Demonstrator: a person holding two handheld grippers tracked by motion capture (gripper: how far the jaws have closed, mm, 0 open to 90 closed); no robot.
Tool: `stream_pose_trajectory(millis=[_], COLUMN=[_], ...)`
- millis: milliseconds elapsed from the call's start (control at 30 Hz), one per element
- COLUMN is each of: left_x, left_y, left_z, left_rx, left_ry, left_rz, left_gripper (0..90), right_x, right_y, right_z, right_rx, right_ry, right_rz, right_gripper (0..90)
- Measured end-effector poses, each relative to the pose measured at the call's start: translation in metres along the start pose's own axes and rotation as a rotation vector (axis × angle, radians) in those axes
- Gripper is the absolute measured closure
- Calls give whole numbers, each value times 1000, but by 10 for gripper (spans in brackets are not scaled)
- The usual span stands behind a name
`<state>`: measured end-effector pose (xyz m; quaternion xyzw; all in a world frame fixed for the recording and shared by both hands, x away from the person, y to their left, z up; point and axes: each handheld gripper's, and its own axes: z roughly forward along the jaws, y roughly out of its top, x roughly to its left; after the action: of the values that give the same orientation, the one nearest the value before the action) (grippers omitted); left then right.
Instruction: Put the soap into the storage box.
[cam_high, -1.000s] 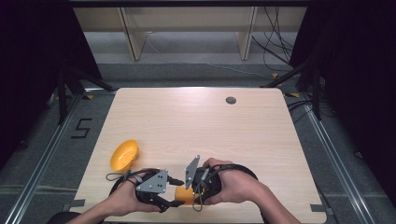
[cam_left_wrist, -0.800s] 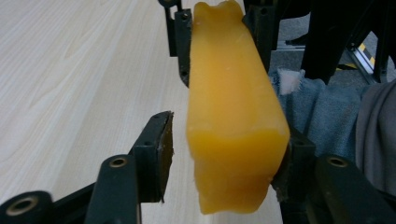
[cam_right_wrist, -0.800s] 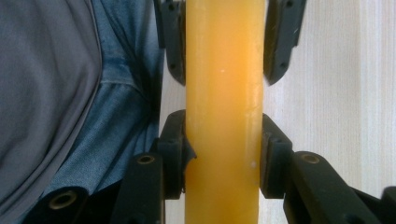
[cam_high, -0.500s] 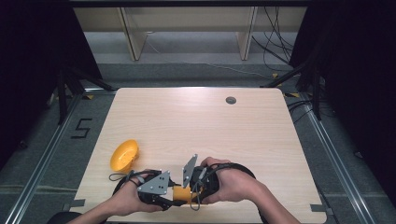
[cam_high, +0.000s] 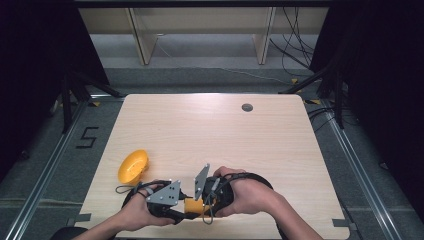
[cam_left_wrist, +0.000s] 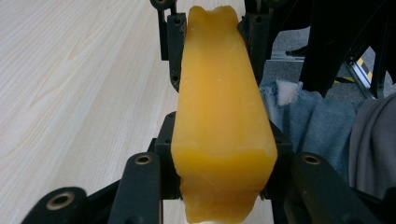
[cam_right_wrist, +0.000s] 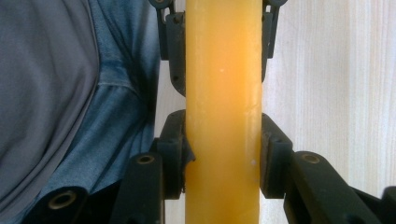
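Note:
A yellow-orange waxy block (cam_high: 194, 206) is held near the table's front edge between both grippers. My left gripper (cam_high: 184, 212) comes at it from the left. Its jaws have just been closing and now press on the block (cam_left_wrist: 219, 116) from both sides. My right gripper (cam_high: 202, 202) meets it from the right, shut on the same block (cam_right_wrist: 223, 93). In the left gripper view my left gripper (cam_left_wrist: 223, 144) clamps the near end and the other gripper's jaws clamp the far end. In the right gripper view my right gripper (cam_right_wrist: 223, 149) squeezes the block's near part.
A yellow bowl (cam_high: 133, 166) lies tilted on the wooden table (cam_high: 210, 130), left of my hands. A small dark round spot (cam_high: 247, 107) sits near the table's far edge. Shelving and cables stand beyond the table.
My left gripper's jaws have closed onto the yellow-orange block. Both hands have stayed where they were, and the bowl has not moved.

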<state>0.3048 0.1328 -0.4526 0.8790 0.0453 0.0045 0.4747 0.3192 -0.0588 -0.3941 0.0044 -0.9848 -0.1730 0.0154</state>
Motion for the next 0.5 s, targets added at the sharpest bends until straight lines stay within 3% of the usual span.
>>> stream_pose_trajectory(millis=[133, 267, 367, 500], left_x=[-1, -2, -2, -3], left_y=[2, 5, 5, 4], left_z=[-4, -8, -9, -9], left_rx=[-15, -34, -27, -13], left_ry=[2, 8, 1, 23], left_rz=[-7, -14, -22, -22], left_gripper=[604, 604, 605, 605], right_x=[-1, -1, 0, -1], right_y=[2, 3, 3, 2], right_z=[-3, -9, -14, -16], right_rx=[-11, -29, -37, -41], right_ry=[10, 6, 7, -3], right_rz=[-23, -13, -1, 3], right_gripper=[615, 613, 606, 564])
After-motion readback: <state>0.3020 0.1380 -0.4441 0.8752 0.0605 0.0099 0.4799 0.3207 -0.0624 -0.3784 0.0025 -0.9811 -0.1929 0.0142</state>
